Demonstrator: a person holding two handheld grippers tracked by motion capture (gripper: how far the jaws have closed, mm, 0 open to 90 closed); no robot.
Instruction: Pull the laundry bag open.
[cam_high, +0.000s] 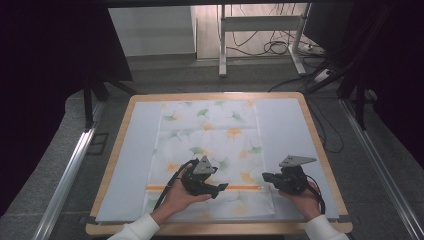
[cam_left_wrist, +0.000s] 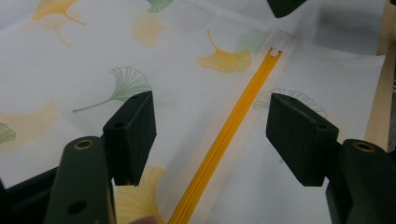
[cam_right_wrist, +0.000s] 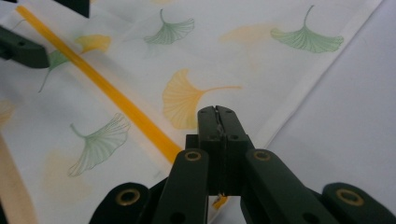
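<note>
A white cloth cover (cam_high: 210, 135) printed with green and yellow ginkgo leaves lies flat on the table. An orange zipper (cam_high: 240, 187) crosses it near the front edge. My left gripper (cam_high: 220, 189) hovers over the zipper's middle, open, with the zipper (cam_left_wrist: 233, 126) running between its jaws and untouched by them (cam_left_wrist: 210, 135). My right gripper (cam_high: 265, 177) is at the zipper's right end, shut (cam_right_wrist: 217, 114). The zipper (cam_right_wrist: 107, 93) runs under its jaws. Whether anything is pinched there stays hidden. The zipper's end (cam_left_wrist: 276, 49) lies just short of the right gripper's tip (cam_left_wrist: 285, 4).
A pale grey mat (cam_high: 285, 125) covers the wooden table (cam_high: 320, 145) beneath the cloth. The table's front edge is close behind both hands. Metal rails, a desk frame and cables stand on the floor beyond the table.
</note>
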